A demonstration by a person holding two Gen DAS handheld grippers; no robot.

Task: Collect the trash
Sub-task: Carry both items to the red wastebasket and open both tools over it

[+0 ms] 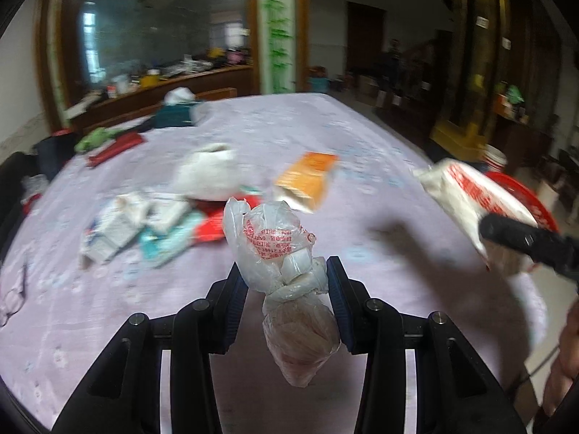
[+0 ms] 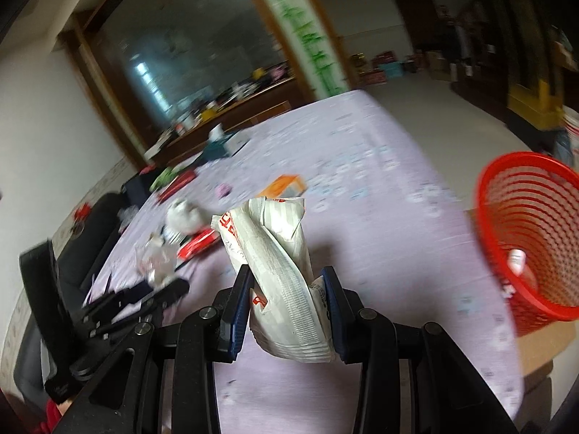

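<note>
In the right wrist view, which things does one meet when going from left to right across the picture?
Left gripper → crumpled clear plastic → red packet → white and red wrapper held in the right gripper → red mesh basket.

Lilac tablecloth [image 1: 362,137] (pale floral print); teal tissue box [image 1: 173,115] far off.
</note>
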